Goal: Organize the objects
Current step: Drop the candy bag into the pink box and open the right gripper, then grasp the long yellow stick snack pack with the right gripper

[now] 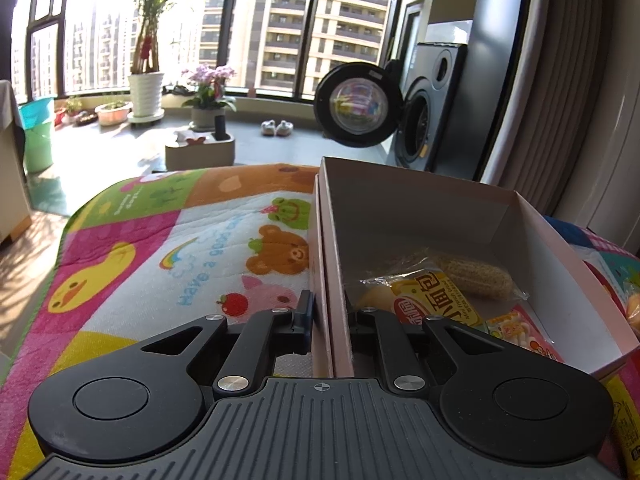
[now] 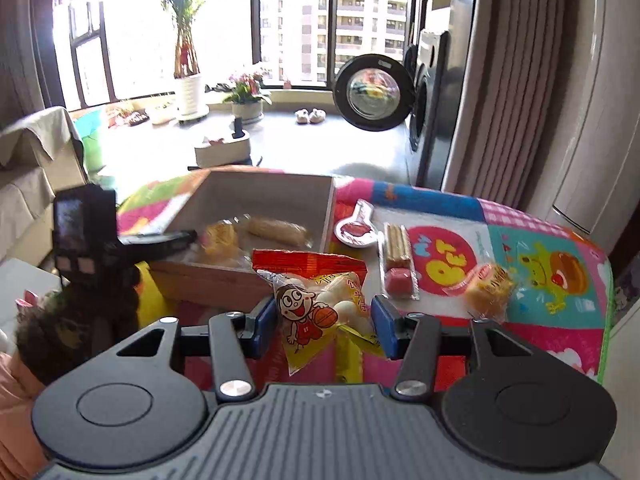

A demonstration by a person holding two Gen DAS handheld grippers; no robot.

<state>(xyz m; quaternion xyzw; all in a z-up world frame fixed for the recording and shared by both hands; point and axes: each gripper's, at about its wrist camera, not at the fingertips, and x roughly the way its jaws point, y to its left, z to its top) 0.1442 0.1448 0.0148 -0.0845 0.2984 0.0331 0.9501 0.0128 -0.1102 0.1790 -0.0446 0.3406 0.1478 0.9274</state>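
1. Right finger of left gripper (image 1: 330, 322): hidden behind wall of box (image 1: 334, 264).
2. Snack packets (image 1: 520, 330) in box: partly covered by gripper linkage.
3. Yellow packet (image 1: 634, 312): cut off at right edge.
4. Box contents (image 2: 240, 236), right wrist view: blurred; labels unreadable.

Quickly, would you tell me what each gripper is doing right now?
Left gripper: shut on the box wall.
Right gripper: open, fingers either side of the cartoon snack bag, not pinching it.
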